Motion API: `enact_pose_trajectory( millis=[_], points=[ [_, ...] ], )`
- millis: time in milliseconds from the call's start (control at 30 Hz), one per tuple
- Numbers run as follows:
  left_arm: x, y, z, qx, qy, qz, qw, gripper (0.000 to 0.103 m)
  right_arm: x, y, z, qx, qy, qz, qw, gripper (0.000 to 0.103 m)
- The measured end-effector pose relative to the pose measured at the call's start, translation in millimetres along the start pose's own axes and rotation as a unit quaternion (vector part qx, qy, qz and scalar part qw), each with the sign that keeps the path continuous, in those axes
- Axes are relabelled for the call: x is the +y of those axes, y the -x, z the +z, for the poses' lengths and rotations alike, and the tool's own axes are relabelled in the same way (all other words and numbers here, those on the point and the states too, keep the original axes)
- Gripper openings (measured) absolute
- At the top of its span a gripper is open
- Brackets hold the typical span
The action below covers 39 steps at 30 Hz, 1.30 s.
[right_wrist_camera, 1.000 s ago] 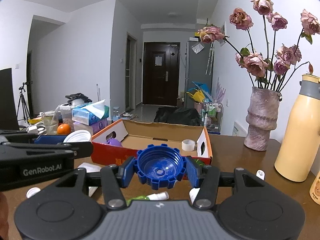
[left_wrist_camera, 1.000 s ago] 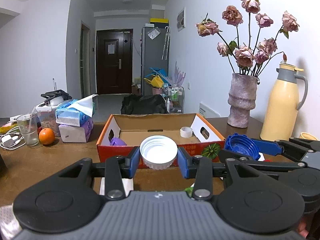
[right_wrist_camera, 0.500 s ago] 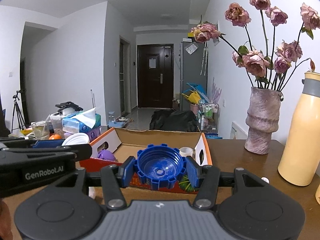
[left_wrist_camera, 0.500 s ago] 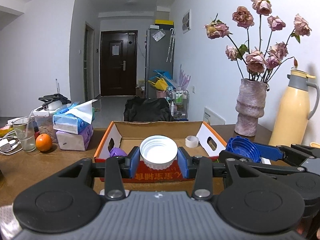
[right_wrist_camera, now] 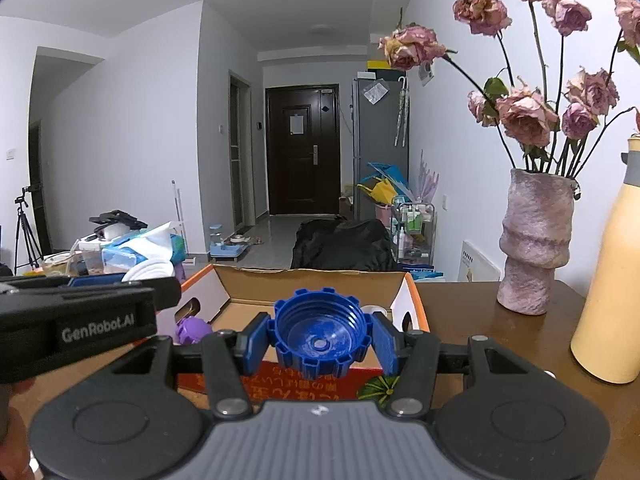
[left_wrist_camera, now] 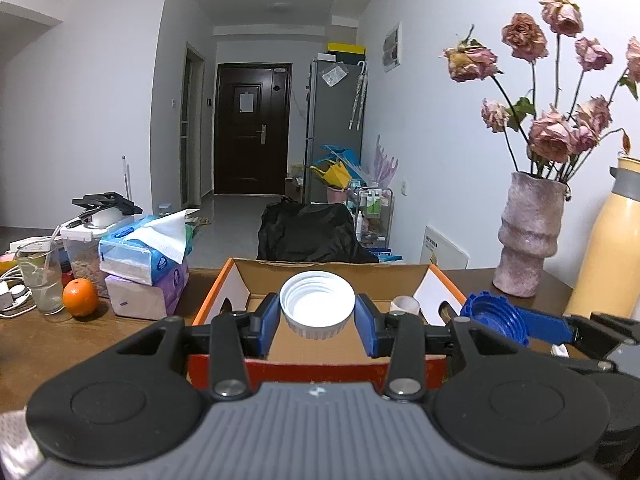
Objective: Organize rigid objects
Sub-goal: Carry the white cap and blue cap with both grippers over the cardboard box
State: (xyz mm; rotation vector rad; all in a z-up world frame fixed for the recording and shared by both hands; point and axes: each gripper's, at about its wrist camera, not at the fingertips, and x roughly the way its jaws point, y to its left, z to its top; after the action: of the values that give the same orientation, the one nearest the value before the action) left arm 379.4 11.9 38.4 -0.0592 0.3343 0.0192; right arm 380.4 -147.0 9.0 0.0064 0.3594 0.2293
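- While you hold both tools side by side over the near edge of the cardboard box (left_wrist_camera: 400, 270), your left gripper (left_wrist_camera: 317, 318) is clenched on a white ribbed cap (left_wrist_camera: 317, 304), open side up, above the box floor.
- Your right gripper (right_wrist_camera: 320, 342) grasps a blue notched cap (right_wrist_camera: 320, 336) above the box's near wall.
- Inside the box, a purple piece (right_wrist_camera: 192, 329) lies in the left corner and a tape roll (left_wrist_camera: 405, 304) near the right wall.
- On the wooden table (right_wrist_camera: 460, 300), right of the box, stand a vase of dried roses (right_wrist_camera: 534, 244) and a yellow thermos (right_wrist_camera: 608, 292).
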Motion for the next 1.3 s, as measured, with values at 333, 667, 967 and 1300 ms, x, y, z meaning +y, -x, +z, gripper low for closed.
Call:
enact_pose_trajectory(
  millis=[333, 667, 967, 1300],
  points=[
    [6.8, -38.8, 10.1, 0.003, 0.012, 0.003, 0.9999, 0.042, -4.6, -41.7, 6.2, 0.007, -0.016, -0.005, 1.000, 0.053],
    [16.1, -76.8, 21.6, 0.017, 0.017, 0.002, 0.9997, 0.042, -2.8, -79.2, 15.2, 0.003, -0.021, -0.008, 1.000, 0.053],
    [26.4, -112.9, 28.3, 0.040, 0.018, 0.019, 0.9989, 0.042, 1.3, -111.4, 20.9, 0.011, -0.018, -0.013, 1.000, 0.053],
    [39.7, -147.7, 21.8, 0.071, 0.019, 0.047, 0.9962, 0.042, -2.0, -136.1, 17.6, 0.021, -0.023, -0.027, 0.999, 0.053]
  ],
)
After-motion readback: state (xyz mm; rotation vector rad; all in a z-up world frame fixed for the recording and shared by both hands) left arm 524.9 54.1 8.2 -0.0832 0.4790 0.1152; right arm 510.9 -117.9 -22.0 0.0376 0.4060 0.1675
